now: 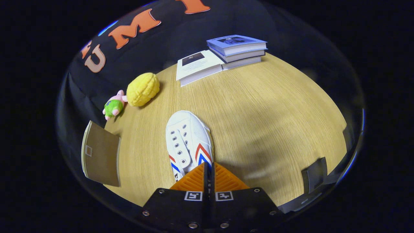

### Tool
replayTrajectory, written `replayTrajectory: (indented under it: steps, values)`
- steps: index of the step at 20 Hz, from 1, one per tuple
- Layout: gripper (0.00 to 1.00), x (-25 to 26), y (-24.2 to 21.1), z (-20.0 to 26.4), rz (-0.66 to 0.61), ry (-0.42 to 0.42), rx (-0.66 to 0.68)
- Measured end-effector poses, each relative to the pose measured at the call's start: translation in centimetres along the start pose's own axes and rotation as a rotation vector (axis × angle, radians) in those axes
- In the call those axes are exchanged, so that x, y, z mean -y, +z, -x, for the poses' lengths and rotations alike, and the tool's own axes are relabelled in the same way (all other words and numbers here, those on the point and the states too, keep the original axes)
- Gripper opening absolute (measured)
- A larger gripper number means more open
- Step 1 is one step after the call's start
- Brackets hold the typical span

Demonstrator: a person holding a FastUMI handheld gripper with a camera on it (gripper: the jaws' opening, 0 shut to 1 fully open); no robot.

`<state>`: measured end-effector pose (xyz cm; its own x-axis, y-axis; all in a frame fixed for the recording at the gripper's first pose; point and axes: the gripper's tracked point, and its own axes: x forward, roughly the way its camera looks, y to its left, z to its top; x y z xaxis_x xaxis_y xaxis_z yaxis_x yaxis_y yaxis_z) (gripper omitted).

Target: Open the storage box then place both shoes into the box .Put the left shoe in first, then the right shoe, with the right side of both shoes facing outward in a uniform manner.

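The gripper hangs over a pale wooden table, its two orange ribbed fingers drawn close with just a thin dark slit between them. They seem to be pinching the rear of a white shoe, at its collar or heel, but the fingers themselves cover that spot, so whether both pads truly press on it is hard to make out. The shoe points away from the fingers toward the far side of the table, toe rounded, lace holes showing but no laces that I can see, with red and blue chevrons on both sides. Its heel end is hidden under the fingers.

To the left and nearer, a brown flat panel with a small pale square on it stands at the table's edge; I can't say for certain what it belongs to. Farther off on the left lie a yellow plush toy and, just beside it, a small pink and green plush figure. At the far side sits a stack of books, with another white-covered book touching it on the left. On the near right, a dark grey object is cut off and unclear.
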<state>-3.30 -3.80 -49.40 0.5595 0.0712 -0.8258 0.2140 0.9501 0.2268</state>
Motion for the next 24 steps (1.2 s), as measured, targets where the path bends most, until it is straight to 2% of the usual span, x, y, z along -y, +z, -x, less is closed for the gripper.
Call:
replayTrajectory:
  steps: [6,9,11,12,14,15,17,20,22,24]
  values:
    - [0.0,-1.6,1.2,0.9,-0.012,0.049,0.034]
    - [0.0,-1.1,1.0,0.6,0.045,0.002,0.028]
    - [0.01,0.2,1.2,0.4,0.104,-0.076,0.026]
    - [0.01,0.4,1.3,0.5,0.127,-0.09,0.025]
    - [0.18,0.4,1.0,0.3,0.146,-0.095,0.015]
    - [0.35,0.7,0.9,0.1,0.156,-0.108,0.014]
    - [0.57,1.0,0.5,-0.3,0.191,-0.123,0.003]
    - [0.67,0.8,-1.1,-1.6,0.244,-0.11,-0.053]
    - [0.68,0.4,-1.4,-2.3,0.218,-0.078,-0.071]
    - [0.5,0.0,-1.8,-2.5,0.155,-0.013,-0.095]
